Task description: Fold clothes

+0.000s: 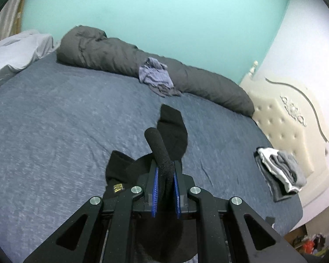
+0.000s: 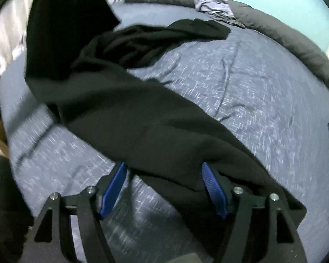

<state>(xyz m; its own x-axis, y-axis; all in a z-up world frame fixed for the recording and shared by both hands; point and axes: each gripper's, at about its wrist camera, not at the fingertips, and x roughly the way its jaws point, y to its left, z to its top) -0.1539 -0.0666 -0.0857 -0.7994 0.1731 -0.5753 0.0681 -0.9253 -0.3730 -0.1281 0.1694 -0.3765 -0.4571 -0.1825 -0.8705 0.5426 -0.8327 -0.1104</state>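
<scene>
while our left tongs (image 1: 165, 173) are clamped on a bunched fold of the black garment (image 1: 172, 129), we hold that cloth up off the bed (image 1: 54, 114), probably so the fabric can hang and be shaken straight before any crease is laid. a rolled edge of it sticks up between the blue pads (image 1: 155, 186), and a small gold label shows on the part drooping to the left. our right tongs (image 2: 164, 171) stand wide apart, with the same black garment (image 2: 129, 118) draped across the gap and over the right pad; nothing is pinched there, so we judge that side is placed to take a second corner, not yet gripping. from there the cloth runs away from us and sags onto the blue-grey bed (image 2: 252, 92), part lifted, part lying. farther off on the right edge of the mattress sits a small stack of folded grey and white clothes (image 1: 278, 171), seemingly the finished pile kept out of the working area. beyond, a crumpled lilac-grey garment (image 1: 155, 76) rests against a long rolled grey duvet (image 1: 103, 50) pushed to the wall, leaving the middle free. a cream tufted headboard (image 1: 285, 118) stands at the far right.
</scene>
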